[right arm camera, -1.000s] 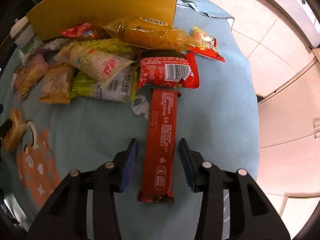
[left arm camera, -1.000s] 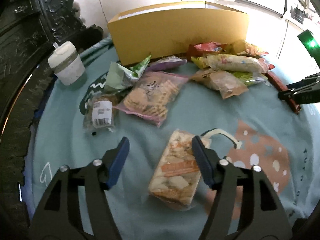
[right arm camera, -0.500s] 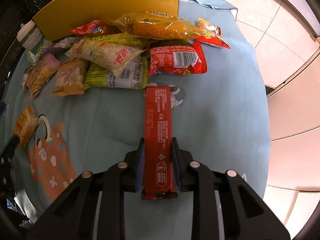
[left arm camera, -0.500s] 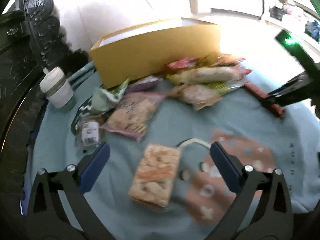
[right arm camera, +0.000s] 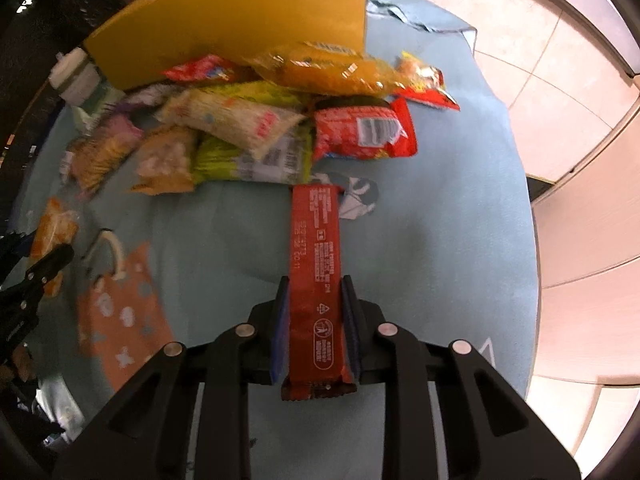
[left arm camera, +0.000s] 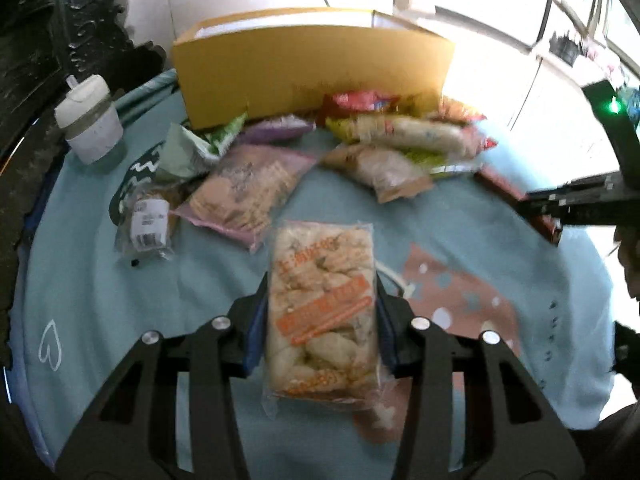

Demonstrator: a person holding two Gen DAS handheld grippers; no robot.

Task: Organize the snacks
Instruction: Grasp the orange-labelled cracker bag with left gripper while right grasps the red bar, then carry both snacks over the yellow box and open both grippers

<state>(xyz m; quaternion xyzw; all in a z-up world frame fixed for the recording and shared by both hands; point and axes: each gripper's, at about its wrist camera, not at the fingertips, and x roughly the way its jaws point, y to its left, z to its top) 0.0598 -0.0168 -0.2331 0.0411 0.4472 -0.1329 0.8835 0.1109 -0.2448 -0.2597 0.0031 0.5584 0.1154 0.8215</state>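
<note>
The left gripper (left arm camera: 320,328) is clamped on a clear-wrapped pastry pack (left arm camera: 322,312); its jaws have just been closing, and the pads now press the pack's two long edges. The pack's long axis runs straight ahead along the fingers, its far end pointing toward the yellow cardboard box (left arm camera: 312,72) at the back of the teal cloth (left arm camera: 88,288).

The right gripper (right arm camera: 314,328) is clenched on a long red snack bar (right arm camera: 316,272), its jaws also having closed inward. The bar likewise lies in line with the fingers, its far end aimed at the loose pile of snacks (right arm camera: 256,120) lying in front of the box.

Judgement: both items already point boxward, so each transfer is mainly a forward carry over the pile. The box lies ahead of both grippers; which is nearer cannot be told.
</note>
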